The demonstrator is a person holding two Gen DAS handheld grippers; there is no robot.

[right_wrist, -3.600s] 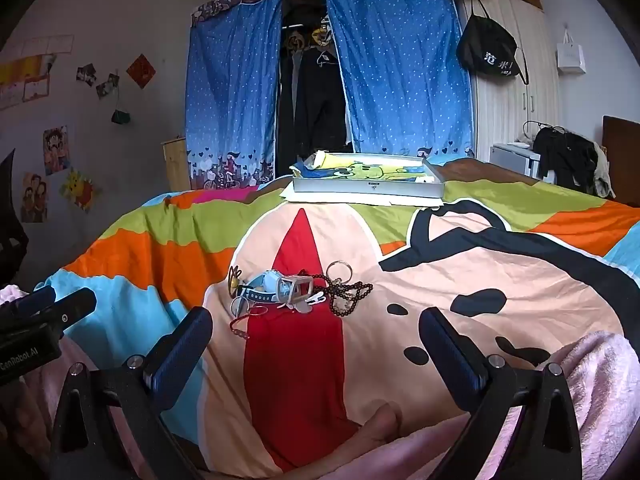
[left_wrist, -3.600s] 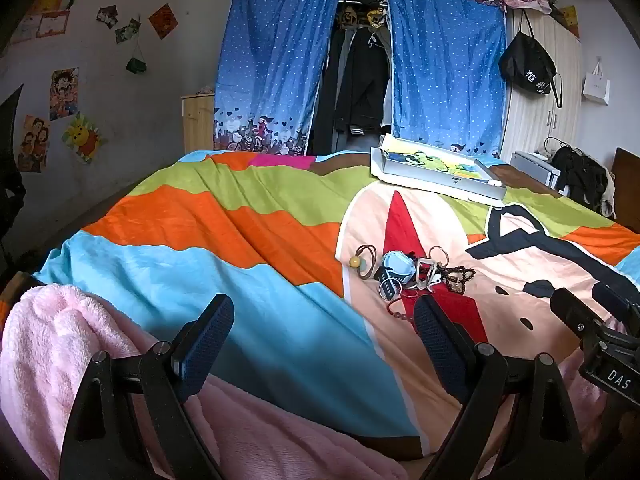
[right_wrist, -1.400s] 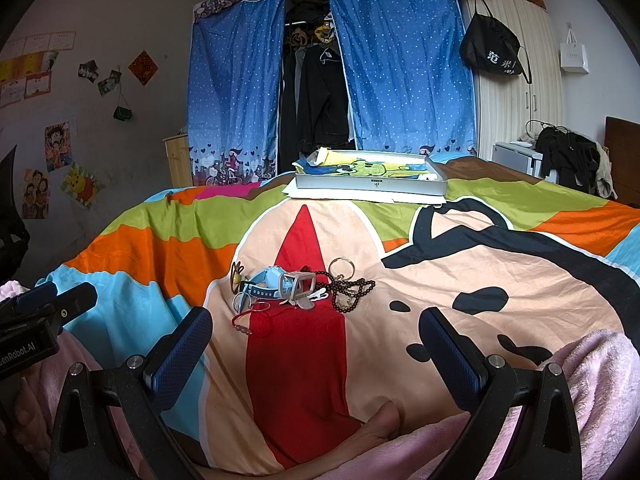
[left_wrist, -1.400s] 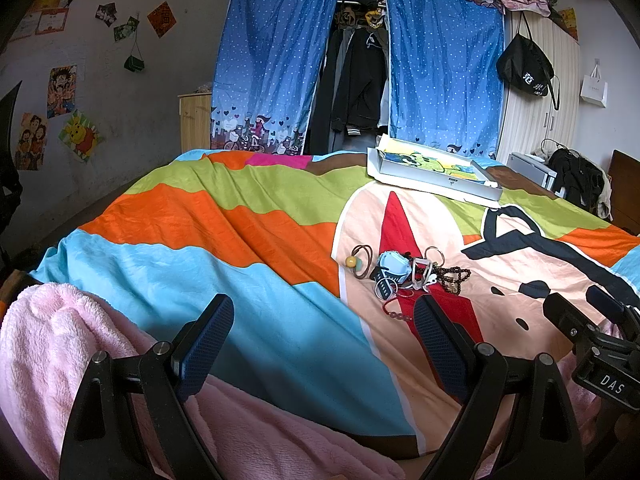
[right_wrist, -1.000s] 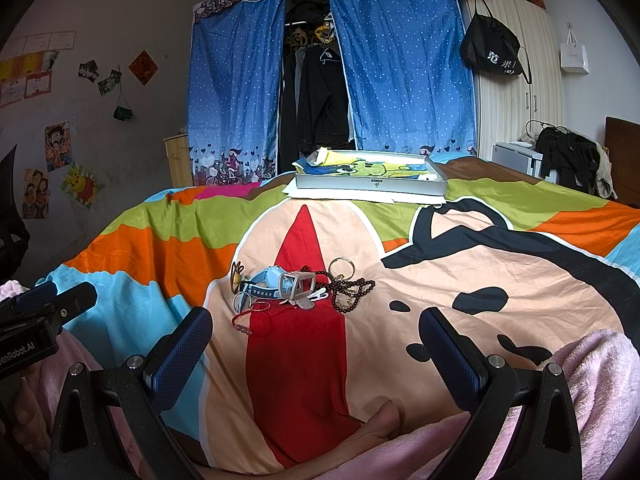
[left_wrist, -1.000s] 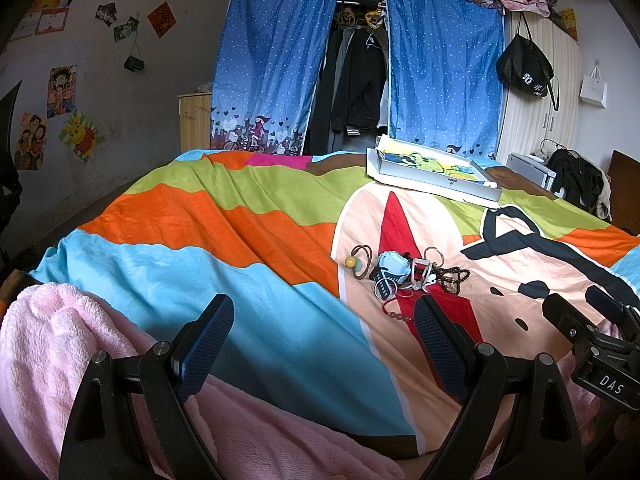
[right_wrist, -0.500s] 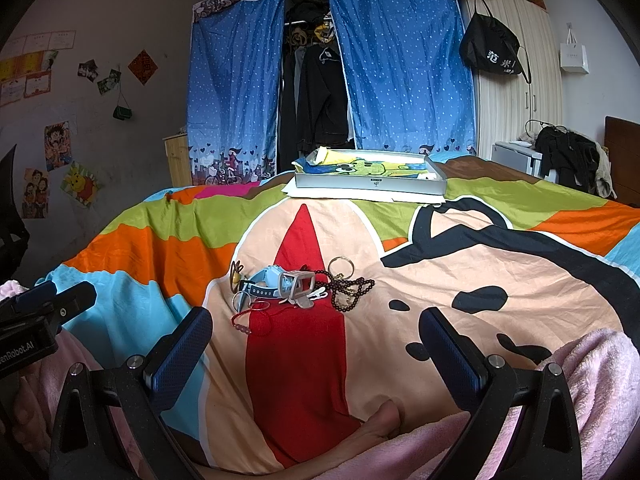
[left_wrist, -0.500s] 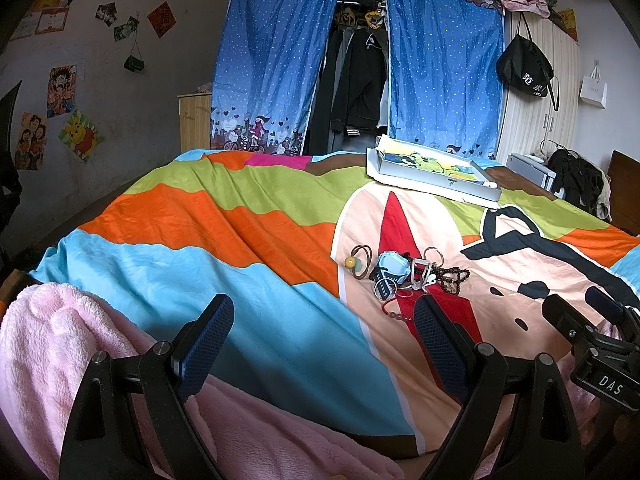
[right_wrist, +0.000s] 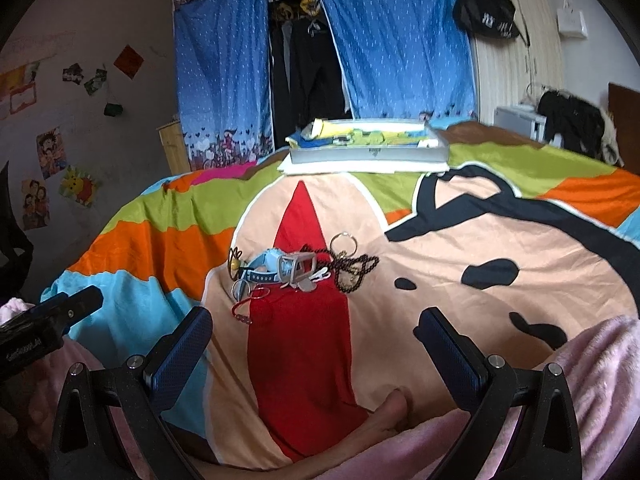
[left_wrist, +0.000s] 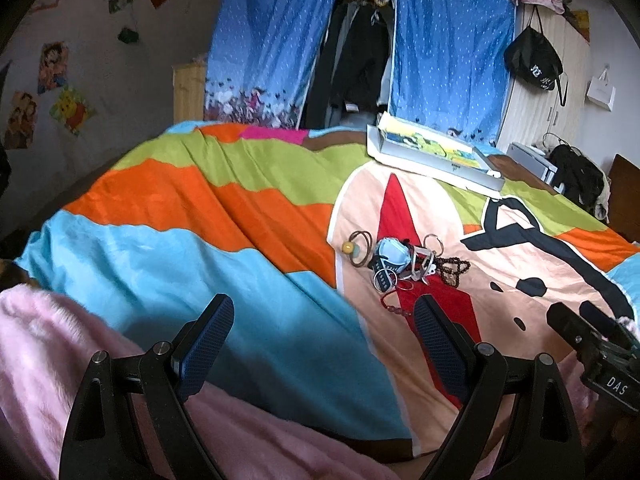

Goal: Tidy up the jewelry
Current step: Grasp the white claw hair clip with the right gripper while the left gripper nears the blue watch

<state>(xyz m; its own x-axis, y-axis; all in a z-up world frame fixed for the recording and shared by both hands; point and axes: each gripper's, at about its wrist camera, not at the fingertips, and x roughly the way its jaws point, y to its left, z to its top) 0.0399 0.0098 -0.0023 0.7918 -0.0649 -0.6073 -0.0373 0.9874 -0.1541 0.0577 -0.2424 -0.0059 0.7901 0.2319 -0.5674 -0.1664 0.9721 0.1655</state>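
From the left wrist, a bedspread (left_wrist: 208,216) in bold blocks of orange, green, light blue and peach covers the bed, with blue dotted curtains (left_wrist: 264,40) and dark hanging clothes behind. The left gripper (left_wrist: 324,344) has its ribbed blue pads spread wide with nothing between them, above fluffy pink fabric (left_wrist: 36,344). The jewelry pile (left_wrist: 400,262) lies on the spread beyond the right-hand finger (left_wrist: 438,344): brown rings, a light-blue watch, a dark bead string, a red bead bracelet. Far ahead of that finger sits a flat grey tray (left_wrist: 436,156) of yellow-green printed sheets.

From the right wrist, the right gripper (right_wrist: 314,344) is likewise wide open and empty. The pile of jewelry (right_wrist: 296,270) lies ahead, nearer the left-hand finger (right_wrist: 180,354), on the red shape in the print. The tray (right_wrist: 368,154) rests further on, on white paper. A black bag (right_wrist: 486,10) hangs on the pale wardrobe.
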